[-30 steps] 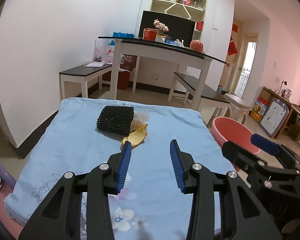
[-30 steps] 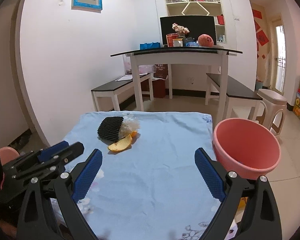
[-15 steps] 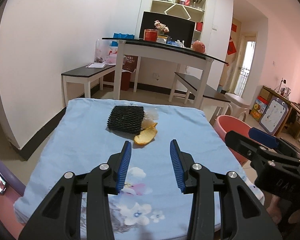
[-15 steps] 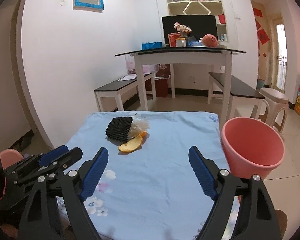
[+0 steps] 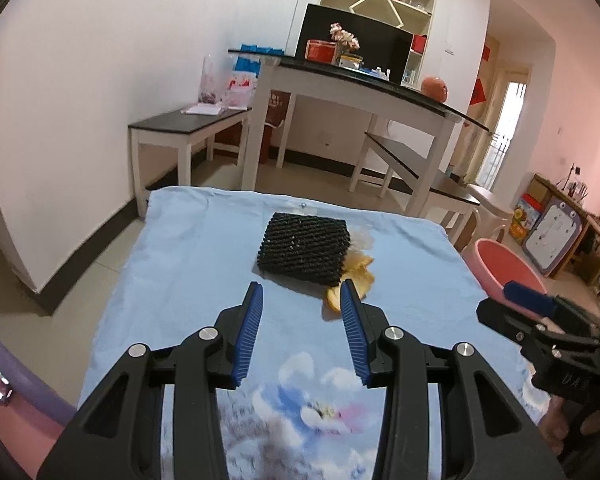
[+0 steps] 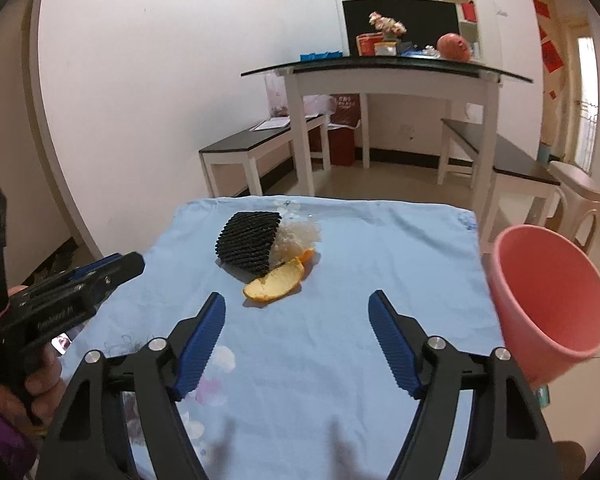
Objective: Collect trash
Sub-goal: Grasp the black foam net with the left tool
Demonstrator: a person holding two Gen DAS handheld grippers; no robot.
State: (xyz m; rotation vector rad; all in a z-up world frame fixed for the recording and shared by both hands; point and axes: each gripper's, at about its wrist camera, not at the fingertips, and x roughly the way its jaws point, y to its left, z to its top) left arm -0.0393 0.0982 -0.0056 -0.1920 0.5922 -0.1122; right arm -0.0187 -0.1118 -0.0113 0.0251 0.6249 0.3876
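A black foam net sleeve (image 5: 303,252) (image 6: 249,245), an orange peel (image 5: 356,282) (image 6: 275,285) and a crumpled clear wrapper (image 6: 297,236) lie together on the light blue tablecloth (image 5: 188,264) (image 6: 380,256). My left gripper (image 5: 301,304) is open and empty, its fingertips just short of the net sleeve and peel. My right gripper (image 6: 296,312) is open wide and empty, a little short of the peel. A pink bucket (image 6: 550,308) (image 5: 504,266) stands off the table's right edge.
A white table with a dark top (image 6: 384,76) and two benches (image 6: 260,148) stand behind, by the white wall. A pale plastic stool (image 6: 576,200) is at the right. Each gripper also shows in the other's view (image 6: 72,292) (image 5: 540,320).
Both grippers have moved forward toward the trash pile, which now looks larger and closer. The left gripper has swung so the net sleeve lies just ahead of its fingertips. Both stay open.
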